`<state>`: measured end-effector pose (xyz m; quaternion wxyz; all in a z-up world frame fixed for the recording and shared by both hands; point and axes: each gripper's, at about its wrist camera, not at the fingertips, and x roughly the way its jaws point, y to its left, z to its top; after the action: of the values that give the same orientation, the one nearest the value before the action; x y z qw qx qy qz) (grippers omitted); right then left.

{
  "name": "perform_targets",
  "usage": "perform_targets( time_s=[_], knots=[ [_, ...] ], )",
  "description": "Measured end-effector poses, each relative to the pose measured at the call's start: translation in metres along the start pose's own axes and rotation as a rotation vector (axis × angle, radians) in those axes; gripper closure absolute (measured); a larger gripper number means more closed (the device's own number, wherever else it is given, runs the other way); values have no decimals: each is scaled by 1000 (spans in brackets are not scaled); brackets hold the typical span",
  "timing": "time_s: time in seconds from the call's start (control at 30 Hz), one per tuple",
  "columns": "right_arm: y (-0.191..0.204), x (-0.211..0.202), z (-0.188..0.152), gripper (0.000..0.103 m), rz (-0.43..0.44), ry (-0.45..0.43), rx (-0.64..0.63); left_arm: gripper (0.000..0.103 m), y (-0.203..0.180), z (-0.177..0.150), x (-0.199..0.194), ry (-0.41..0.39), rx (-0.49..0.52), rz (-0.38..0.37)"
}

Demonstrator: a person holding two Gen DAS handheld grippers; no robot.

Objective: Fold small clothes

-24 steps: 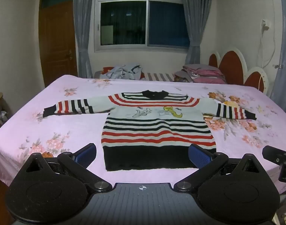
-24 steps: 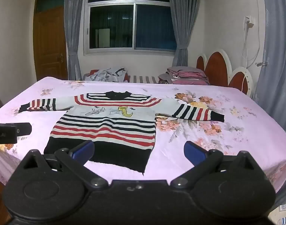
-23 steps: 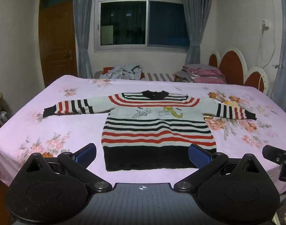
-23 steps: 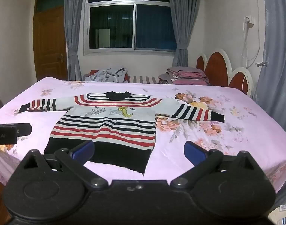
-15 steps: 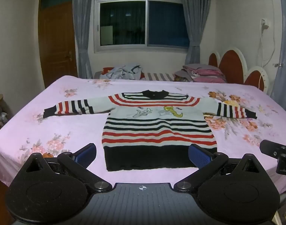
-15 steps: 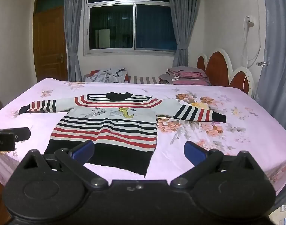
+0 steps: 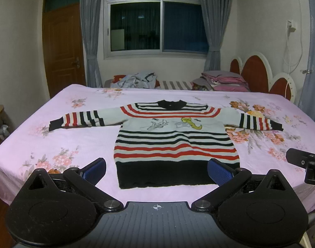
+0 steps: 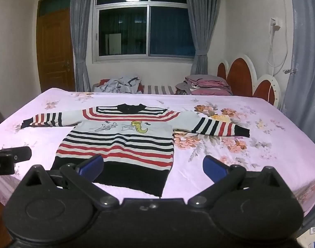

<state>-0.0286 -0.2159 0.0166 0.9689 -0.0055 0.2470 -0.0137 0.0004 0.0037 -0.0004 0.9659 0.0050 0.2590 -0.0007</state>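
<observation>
A small striped sweater [image 7: 174, 138] in white, red and black lies flat and face up on the pink floral bed [image 7: 54, 142], both sleeves spread out sideways. It also shows in the right wrist view [image 8: 120, 142]. My left gripper [image 7: 157, 170] is open and empty, held above the near bed edge in front of the sweater's black hem. My right gripper [image 8: 152, 168] is open and empty, in front of the hem's right corner. Neither touches the cloth.
A heap of clothes [image 7: 136, 80] and a stack of folded pink bedding [image 7: 223, 82] lie beyond the bed's far edge. A red headboard [image 7: 258, 74] stands at the right. A door [image 7: 62, 49] is at the left, a window [image 7: 157, 24] behind.
Both grippers have drifted slightly, so the other gripper's tip has shifted a little in each view. The sweater has not moved and both grippers stay open.
</observation>
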Motion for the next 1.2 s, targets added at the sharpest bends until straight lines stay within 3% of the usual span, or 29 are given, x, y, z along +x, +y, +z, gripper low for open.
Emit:
perform_targets(
  time_s=[1.2],
  knots=[
    [1, -3, -1, 1, 0, -3, 4, 0, 6, -4, -4, 0, 4, 8]
  ],
)
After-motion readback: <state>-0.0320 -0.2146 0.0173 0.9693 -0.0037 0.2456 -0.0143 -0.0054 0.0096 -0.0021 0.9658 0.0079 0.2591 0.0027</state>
